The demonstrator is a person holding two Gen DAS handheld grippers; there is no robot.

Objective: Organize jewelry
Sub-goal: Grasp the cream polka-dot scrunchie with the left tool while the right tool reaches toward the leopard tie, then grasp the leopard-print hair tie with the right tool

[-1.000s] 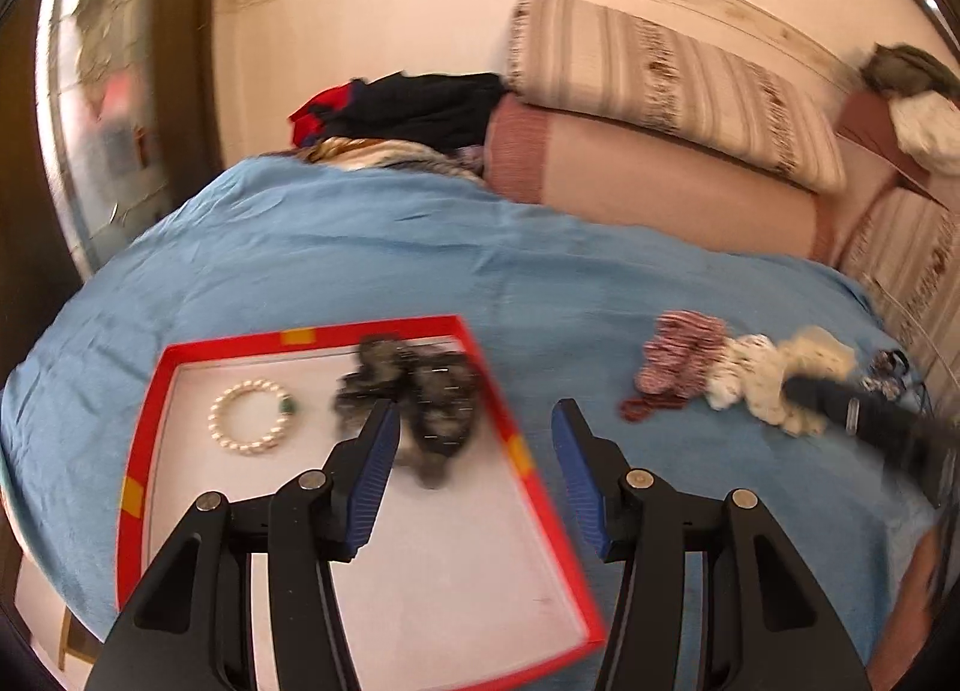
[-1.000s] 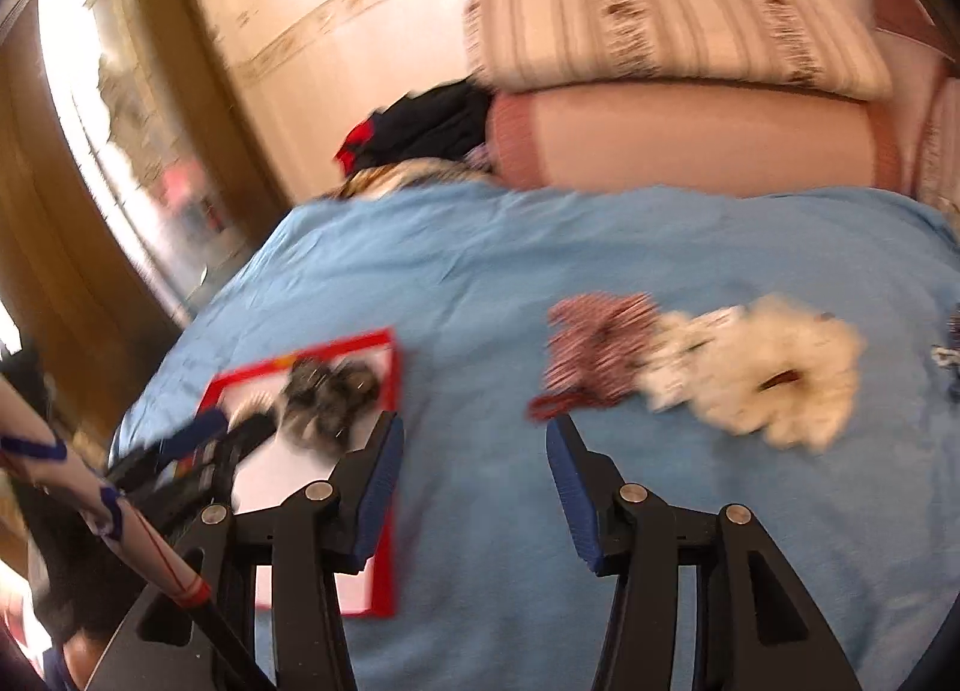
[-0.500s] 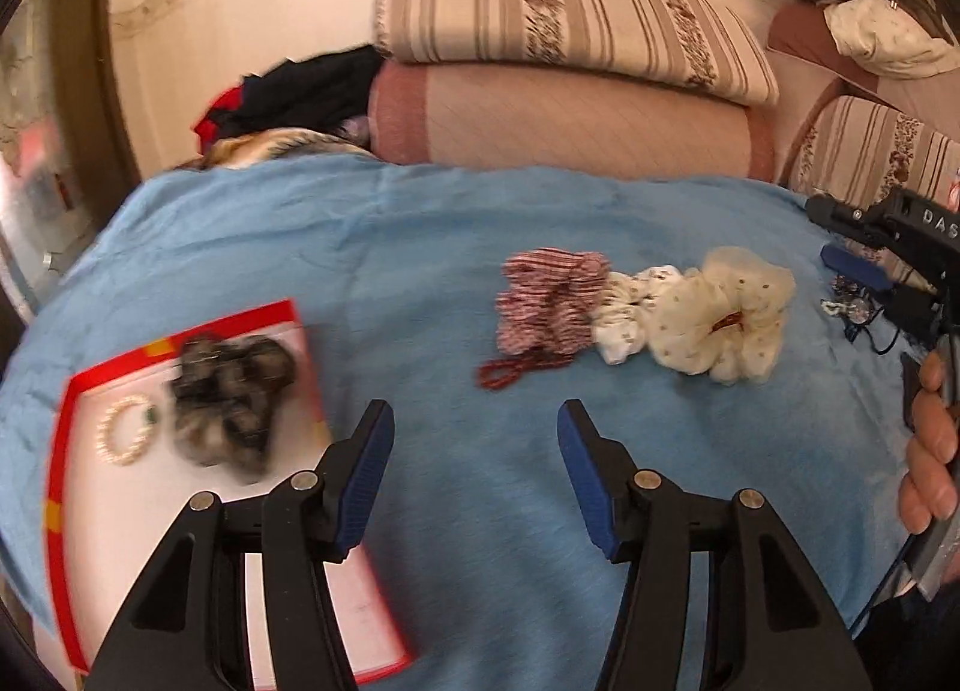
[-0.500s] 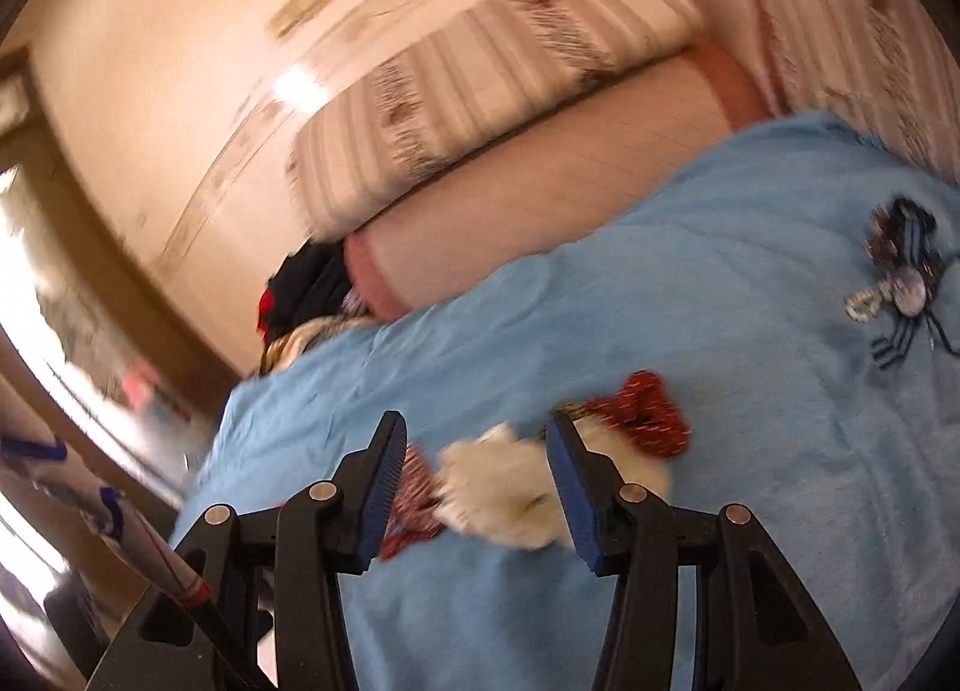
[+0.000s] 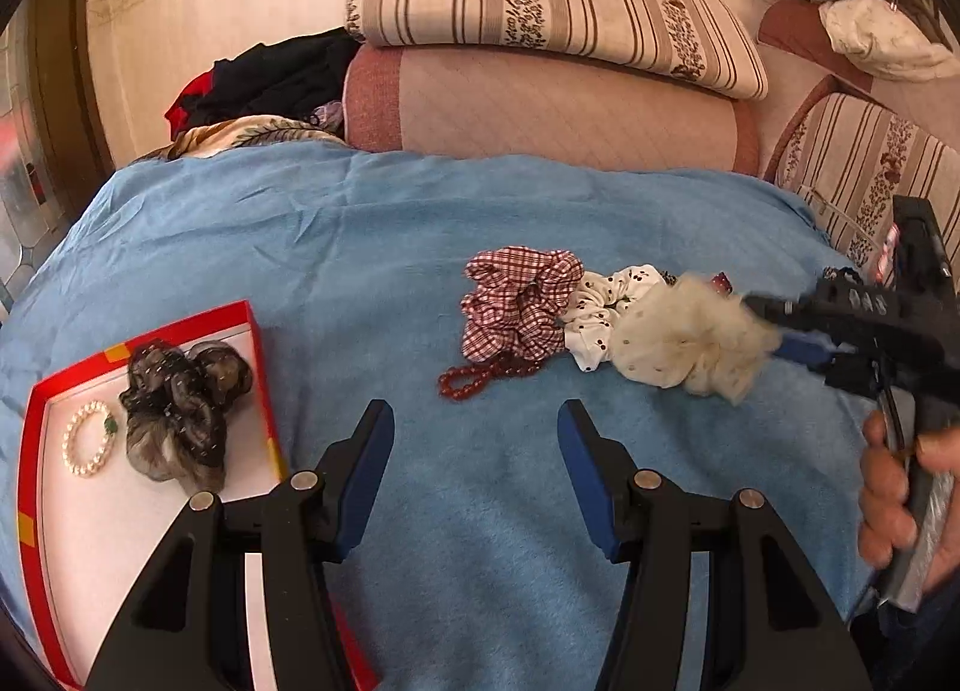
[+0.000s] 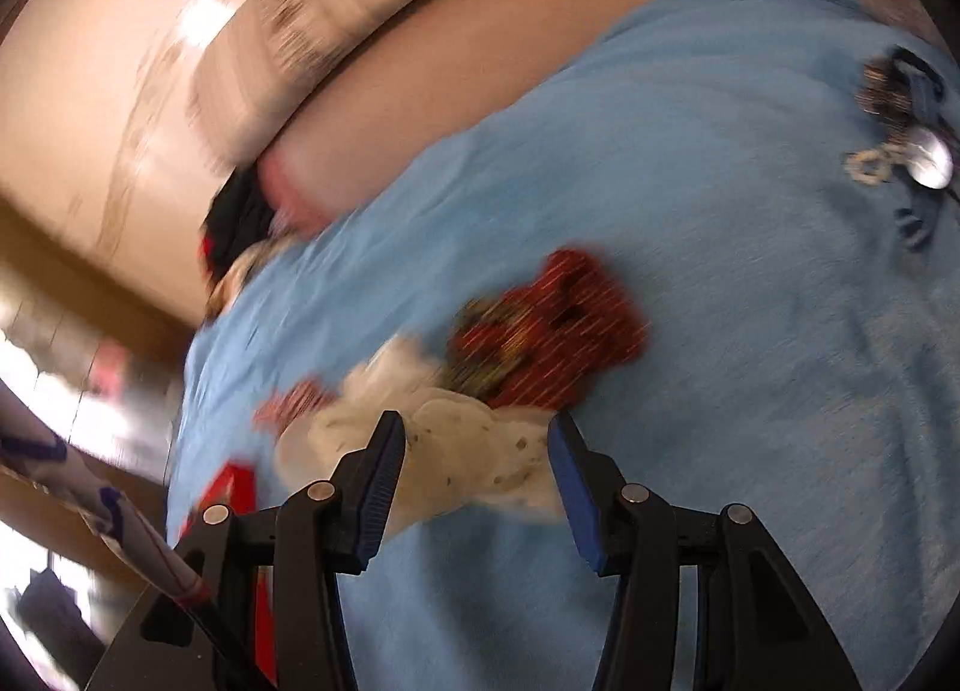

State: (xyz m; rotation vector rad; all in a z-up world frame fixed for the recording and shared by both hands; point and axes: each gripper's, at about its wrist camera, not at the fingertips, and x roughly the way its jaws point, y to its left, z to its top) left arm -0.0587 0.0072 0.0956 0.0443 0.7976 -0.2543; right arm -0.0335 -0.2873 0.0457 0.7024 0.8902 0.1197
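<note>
Left gripper (image 5: 476, 433): jaws spread wide, nothing between them, hovering above the blue blanket (image 5: 372, 247). To its left, the red-rimmed tray (image 5: 257, 331) with white floor, holding a pearl bracelet (image 5: 88, 446) at the far left and a dark brown sheer scrunchie (image 5: 180, 400) just beside it, nearer the gripper. Ahead and slightly right, a row on the blanket: red-and-white checked scrunchie (image 5: 519, 301), a dark red bead bracelet (image 5: 483, 377) touching its near edge, a white cherry-print scrunchie (image 5: 606, 310), then a cream dotted scrunchie (image 5: 690, 334). Right gripper (image 6: 477, 475): jaws spread, straddling the cream dotted scrunchie (image 6: 468, 451) without pressing it; from the left wrist view it (image 5: 774, 331) reaches in from the right edge, tips at that scrunchie. Ahead of the right gripper, a blurred red patterned scrunchie (image 6: 558, 343); far ahead to its right, a small heap of dark and silver trinkets (image 6: 906, 132). Beyond the blanket, a pink bolster (image 5: 540, 108) under a striped pillow (image 5: 540, 0).
</note>
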